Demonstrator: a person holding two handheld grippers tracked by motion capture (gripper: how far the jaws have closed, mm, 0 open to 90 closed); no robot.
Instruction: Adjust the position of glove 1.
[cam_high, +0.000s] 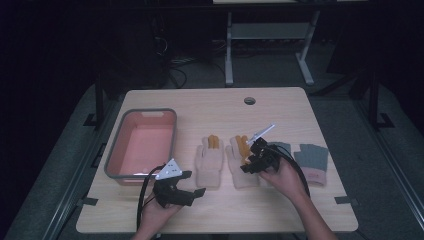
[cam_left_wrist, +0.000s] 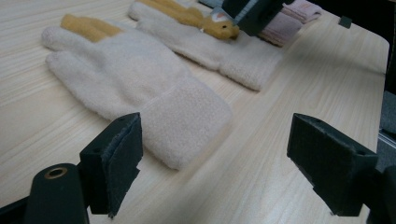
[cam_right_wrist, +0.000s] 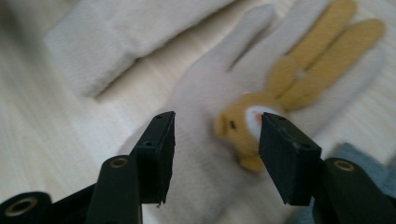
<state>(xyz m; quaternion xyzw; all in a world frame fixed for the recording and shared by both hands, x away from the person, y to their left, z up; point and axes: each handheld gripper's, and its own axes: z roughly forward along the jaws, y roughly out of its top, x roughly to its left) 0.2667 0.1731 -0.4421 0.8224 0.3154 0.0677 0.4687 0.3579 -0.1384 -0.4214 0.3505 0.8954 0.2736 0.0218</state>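
Cream fleece is lying in two pieces near the middle of the pale wooden surface (cam_high: 280, 107): a left cream glove (cam_high: 208, 160) and a right cream glove (cam_high: 241, 161), side by side, cuffs toward the near edge. The right gripper (cam_high: 248, 162) is hovering over the right cream glove, its fingers (cam_right_wrist: 159, 149) standing moderately wide with the glove's palm between them but not pinched. The right gripper view is giving what the high view is not: an orange rabbit figure (cam_right_wrist: 243, 128) stitched on that glove, its long ears running up two of the glove's fingers.

The left gripper (cam_high: 197, 192) is sitting near the near left corner, just in front of the left cream glove's cuff, its fingers (cam_left_wrist: 116, 161) spread wide with nothing between them. The left gripper view is showing the fuzzy cuff close up and the other gripper farther off over the rabbit.

The high view is adding a pink bin (cam_high: 141, 144) with a grey rim by the left edge, and a pair of grey gloves (cam_high: 311, 161) toward the right edge.
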